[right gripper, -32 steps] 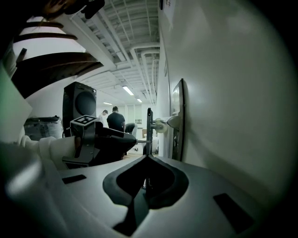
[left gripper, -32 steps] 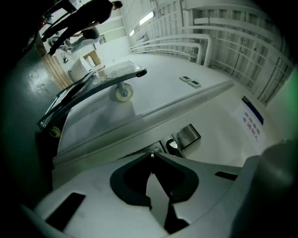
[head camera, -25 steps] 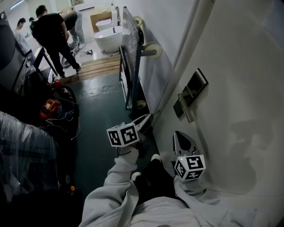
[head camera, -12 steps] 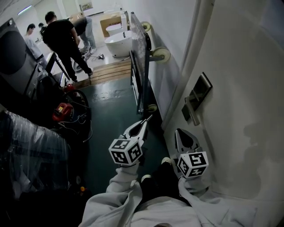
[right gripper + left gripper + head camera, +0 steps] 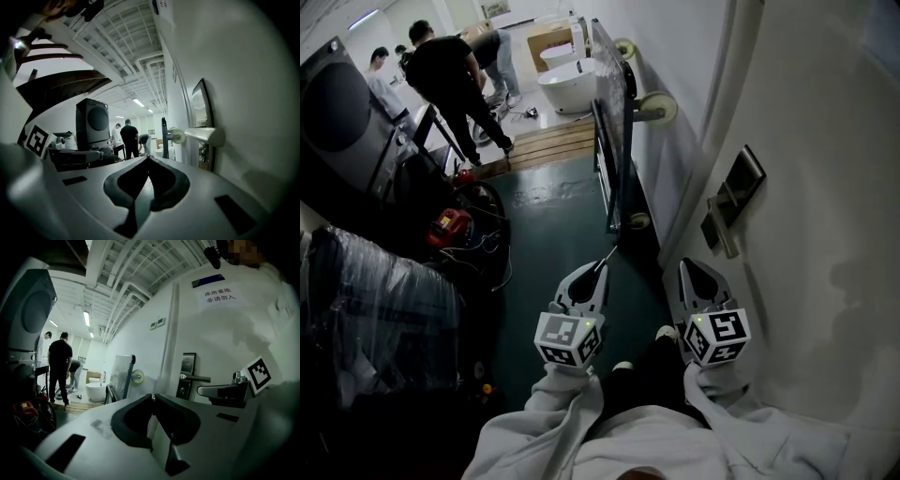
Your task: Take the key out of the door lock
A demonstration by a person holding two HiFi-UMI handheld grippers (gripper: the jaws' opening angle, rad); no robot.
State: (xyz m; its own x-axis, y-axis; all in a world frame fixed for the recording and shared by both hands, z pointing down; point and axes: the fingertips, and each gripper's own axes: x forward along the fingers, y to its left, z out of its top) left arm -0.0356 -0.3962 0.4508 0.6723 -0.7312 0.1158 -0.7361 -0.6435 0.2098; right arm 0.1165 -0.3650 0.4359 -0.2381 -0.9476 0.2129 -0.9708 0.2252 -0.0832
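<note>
Two tools hung well clear of the door lock (image 5: 734, 199). The left tongs (image 5: 598, 269) pinched a thin metal sliver, seemingly the key (image 5: 609, 254), already out; the right tongs (image 5: 691, 267) were closed on nothing, apparently spare

key (image 5: 610, 251): small, thin, silvery; pinched at the left gripper (image 5: 602, 264) jaw tips, out of the lock, apart to its left
door lock (image 5: 734, 197): dark upright plate with lever handle, on white door, right
</note>
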